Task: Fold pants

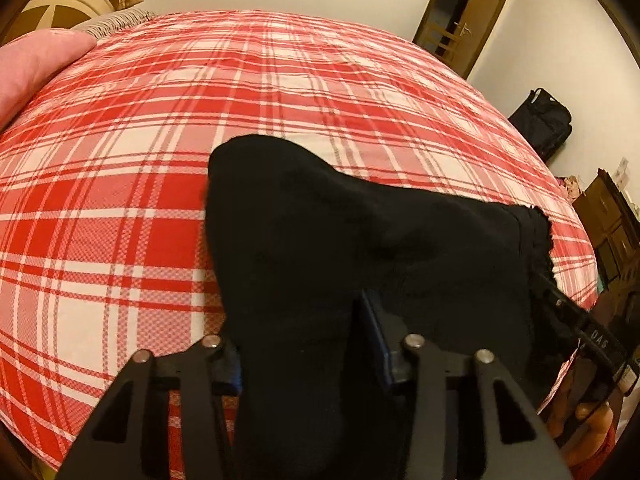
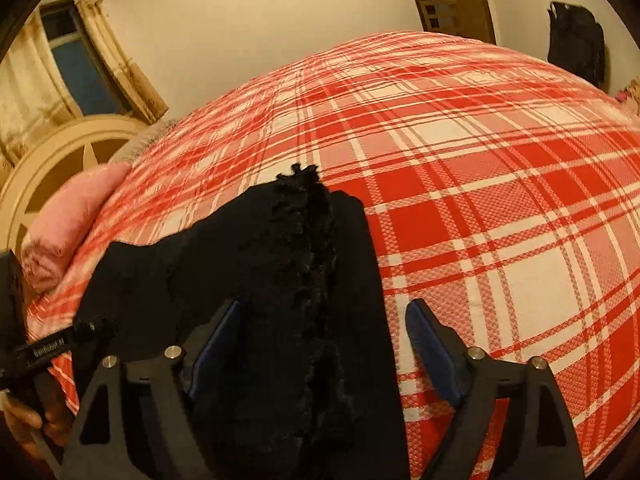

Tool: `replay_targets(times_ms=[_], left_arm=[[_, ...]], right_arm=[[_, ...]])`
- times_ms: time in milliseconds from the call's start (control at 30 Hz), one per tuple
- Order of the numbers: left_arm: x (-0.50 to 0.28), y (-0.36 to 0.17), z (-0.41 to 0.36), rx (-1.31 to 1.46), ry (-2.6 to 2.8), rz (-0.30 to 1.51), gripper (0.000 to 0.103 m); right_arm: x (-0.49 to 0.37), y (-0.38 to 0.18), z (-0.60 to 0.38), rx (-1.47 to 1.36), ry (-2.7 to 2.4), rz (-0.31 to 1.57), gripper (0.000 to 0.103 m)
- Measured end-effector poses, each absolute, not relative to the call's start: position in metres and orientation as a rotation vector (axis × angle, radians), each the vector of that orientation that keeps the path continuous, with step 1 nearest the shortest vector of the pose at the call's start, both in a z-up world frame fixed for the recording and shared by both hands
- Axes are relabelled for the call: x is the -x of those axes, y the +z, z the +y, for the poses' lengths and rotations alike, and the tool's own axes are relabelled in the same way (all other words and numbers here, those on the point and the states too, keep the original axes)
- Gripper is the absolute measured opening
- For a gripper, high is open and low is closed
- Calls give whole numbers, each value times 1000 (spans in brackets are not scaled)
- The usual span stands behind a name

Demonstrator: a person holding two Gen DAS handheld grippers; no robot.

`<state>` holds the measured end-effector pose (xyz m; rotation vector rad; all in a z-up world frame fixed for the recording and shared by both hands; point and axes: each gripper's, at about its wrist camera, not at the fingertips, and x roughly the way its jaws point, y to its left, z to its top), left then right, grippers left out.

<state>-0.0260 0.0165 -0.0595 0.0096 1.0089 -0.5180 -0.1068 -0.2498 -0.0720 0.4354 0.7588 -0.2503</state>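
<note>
A pink pillow (image 1: 36, 68) is seen at the far left of the left wrist view, resting at the edge of a bed covered by a red-and-white plaid sheet (image 1: 140, 200). Next along, the black pants (image 1: 360, 248) are spread in a dark heap on the near part of the sheet, bunched up and running down toward the camera. The left gripper (image 1: 304, 344) is set low over that cloth; fabric is draped between its fingers, and only the right-hand blue pad (image 1: 380, 344) is clearly shown, the other being covered by cloth. Whether the fabric is pinched or merely lying there cannot be told. At the right edge, the other tool is caught beside the pants' frayed end, and a wooden door (image 1: 464, 16) is seen beyond the bed.

Over to the right wrist view: a window (image 2: 80, 68) and the pillow (image 2: 76, 216) are placed at the left, then the pants (image 2: 280, 280), with a ragged strip down the middle. The right gripper (image 2: 324, 344) is held wide apart; the left pad (image 2: 216, 340) is laid against the cloth, while the right pad (image 2: 432, 352) is held clear of it over bare plaid (image 2: 500, 200). Nothing is clamped.
</note>
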Motion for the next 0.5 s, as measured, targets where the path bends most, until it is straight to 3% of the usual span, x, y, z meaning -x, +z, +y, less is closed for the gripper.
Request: replay_targets(times_ms=[67,133,500], left_arm=[[25,-59,16,-13,-504,1001,31],[26,-58,16,-32,-495,989,23],[36,-43,16,-48,-498,932,13]], right_arm=[[104,-71,-240,-402,-209,770,67],[104,-66,-233,-378,-177,768,41],[105,-32,-196,-193,-198,692,31]])
